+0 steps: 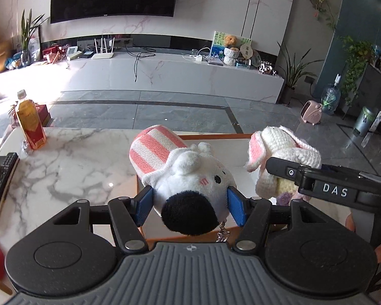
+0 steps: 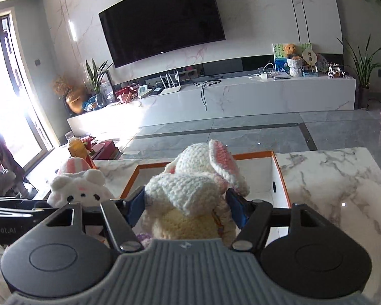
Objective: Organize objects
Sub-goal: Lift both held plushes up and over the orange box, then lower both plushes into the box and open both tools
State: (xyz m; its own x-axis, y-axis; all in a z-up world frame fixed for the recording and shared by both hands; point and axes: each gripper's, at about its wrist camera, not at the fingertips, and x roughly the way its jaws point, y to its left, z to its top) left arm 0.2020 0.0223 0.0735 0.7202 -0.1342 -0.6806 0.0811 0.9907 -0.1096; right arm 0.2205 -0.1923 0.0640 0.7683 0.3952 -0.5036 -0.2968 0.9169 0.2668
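Left gripper [image 1: 189, 204] clamped on striped plush [image 1: 183, 175], blue pads [image 1: 144, 208] pressed into both sides near the head. Black end toward the camera, pink-striped body pointing away, centre frame. Side grip on soft fill, so likely to squash rather than slip.

Right gripper [image 2: 186, 206] clamped on crochet bunny [image 2: 195, 190] around the midsection, ears flopped up and right. Pads mostly buried in yarn; small orange tag dangling by the right pad.

Both toys held raised over orange-rimmed box [image 2: 279, 175], lower centre in both views, sitting on marble table [image 1: 71, 157]. Box interior white, looks mostly bare from the right wrist view. Apparent reason for the pose: both plushes staged above the box for a drop-in, side by side, grippers close together. Collision risk between the two rigs, since right gripper body crosses the lower right of the left wrist view.

Bottle [image 1: 29, 119] and remote [image 1: 1, 175] at left of the table, well apart from the box.

Judgement: carry done, release pending.
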